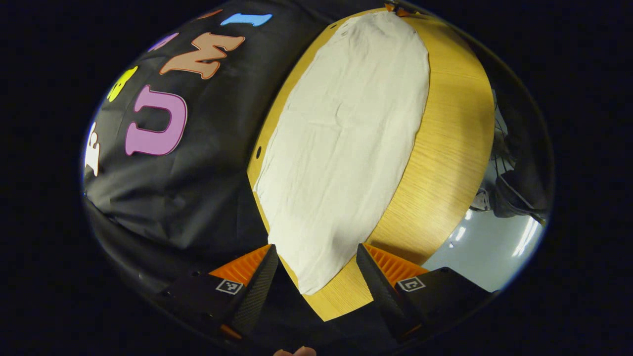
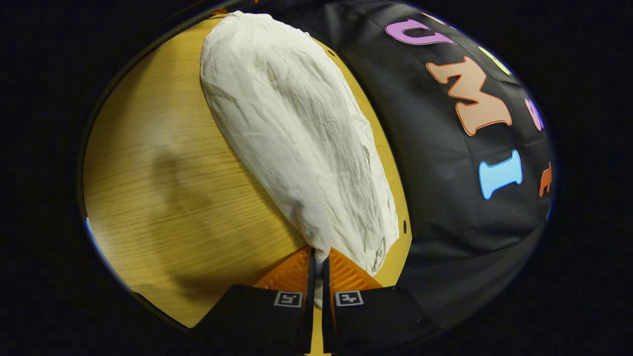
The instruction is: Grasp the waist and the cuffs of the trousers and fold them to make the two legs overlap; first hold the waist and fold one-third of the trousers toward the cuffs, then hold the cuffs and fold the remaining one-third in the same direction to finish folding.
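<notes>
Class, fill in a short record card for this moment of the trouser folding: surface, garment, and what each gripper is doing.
surface: wooden table
garment: white trousers, lying flat along the table's far edge, near the black cloth wall
left gripper: open, fingers either side of one end of the trousers, not yet closed on it
right gripper: shut on the edge of the trousers at the other end

No readable text anywhere; small square coded markers [image 1: 229, 286] sit on each gripper's body behind its fingers, carrying no words.
</notes>
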`<state>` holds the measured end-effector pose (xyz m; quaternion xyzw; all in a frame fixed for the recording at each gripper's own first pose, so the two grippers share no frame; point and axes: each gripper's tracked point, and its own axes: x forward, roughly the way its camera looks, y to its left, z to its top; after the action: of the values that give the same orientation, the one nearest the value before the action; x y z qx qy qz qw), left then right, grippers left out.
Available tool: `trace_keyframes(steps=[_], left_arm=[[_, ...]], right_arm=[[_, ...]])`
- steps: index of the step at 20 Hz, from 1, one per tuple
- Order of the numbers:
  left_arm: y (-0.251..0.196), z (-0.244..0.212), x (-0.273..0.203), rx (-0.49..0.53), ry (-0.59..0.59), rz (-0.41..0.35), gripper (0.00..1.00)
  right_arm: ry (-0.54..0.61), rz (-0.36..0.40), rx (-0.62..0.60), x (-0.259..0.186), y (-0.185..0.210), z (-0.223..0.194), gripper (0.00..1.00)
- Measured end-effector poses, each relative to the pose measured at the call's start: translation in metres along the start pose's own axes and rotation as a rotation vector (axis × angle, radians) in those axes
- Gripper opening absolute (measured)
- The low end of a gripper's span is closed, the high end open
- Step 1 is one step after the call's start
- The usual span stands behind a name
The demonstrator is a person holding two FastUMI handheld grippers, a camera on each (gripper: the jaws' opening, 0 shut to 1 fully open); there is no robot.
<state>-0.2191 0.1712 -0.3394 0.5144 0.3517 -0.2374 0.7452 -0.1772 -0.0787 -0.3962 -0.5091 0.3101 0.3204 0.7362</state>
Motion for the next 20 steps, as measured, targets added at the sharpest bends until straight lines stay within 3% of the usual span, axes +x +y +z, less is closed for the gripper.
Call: trace_keyframes(steps=[5, 7, 9, 17, 18, 20], left_arm=[[-0.012, 0.000, 0.011, 0.028, 0.009, -0.053, 0.96], [-0.010, 0.007, 0.017, 0.065, -0.007, -0.052, 0.93], [-0.007, 0.010, 0.025, 0.082, -0.012, -0.047, 0.92], [0.004, 0.015, 0.047, 0.083, -0.002, -0.058, 0.85], [0.004, 0.015, 0.051, 0.076, 0.003, -0.064, 0.83], [0.000, 0.014, 0.055, 0.068, 0.016, -0.072, 0.68]], right_arm=[[-0.001, -0.004, -0.005, 0.000, 0.000, 0.000, 0.10], [0.000, -0.008, -0.003, 0.000, 0.000, 0.000, 0.13], [0.001, -0.012, -0.001, 0.000, 0.000, 0.000, 0.10], [0.007, -0.035, 0.004, 0.001, -0.001, 0.000, 0.10], [0.009, -0.037, 0.006, 0.000, 0.000, -0.001, 0.10], [0.011, -0.039, 0.005, 0.000, 0.000, 0.000, 0.10]])
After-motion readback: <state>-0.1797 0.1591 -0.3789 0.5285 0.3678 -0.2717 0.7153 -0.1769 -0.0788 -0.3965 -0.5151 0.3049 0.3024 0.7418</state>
